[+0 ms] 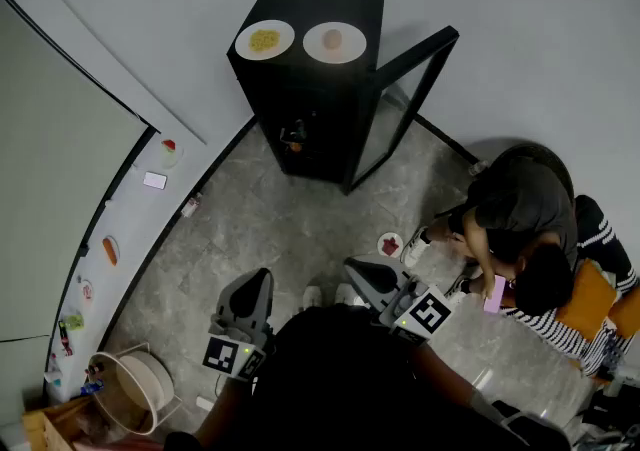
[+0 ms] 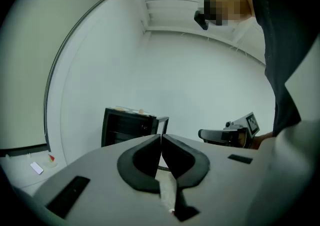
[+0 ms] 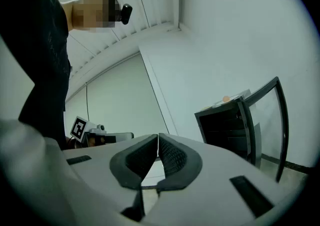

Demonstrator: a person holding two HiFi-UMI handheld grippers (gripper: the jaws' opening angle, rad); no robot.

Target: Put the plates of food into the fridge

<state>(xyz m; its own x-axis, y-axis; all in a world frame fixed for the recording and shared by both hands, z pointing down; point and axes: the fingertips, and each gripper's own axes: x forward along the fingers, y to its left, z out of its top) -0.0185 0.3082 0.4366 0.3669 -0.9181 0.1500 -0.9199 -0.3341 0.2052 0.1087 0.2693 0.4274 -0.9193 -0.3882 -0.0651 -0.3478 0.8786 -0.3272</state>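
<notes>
1. Your left gripper [image 1: 256,281] and right gripper [image 1: 356,267] are both shut, holding nothing.
2. Well ahead of them, a plate of yellow food [image 1: 264,40] and a second plate [image 1: 334,42] sit atop the fridge [image 1: 318,114], its door [image 1: 402,107] open.

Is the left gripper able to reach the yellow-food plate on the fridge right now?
Probably not yet: the left gripper is shut and a stretch of floor short of the plate on the fridge. Nothing blocks it.
</notes>
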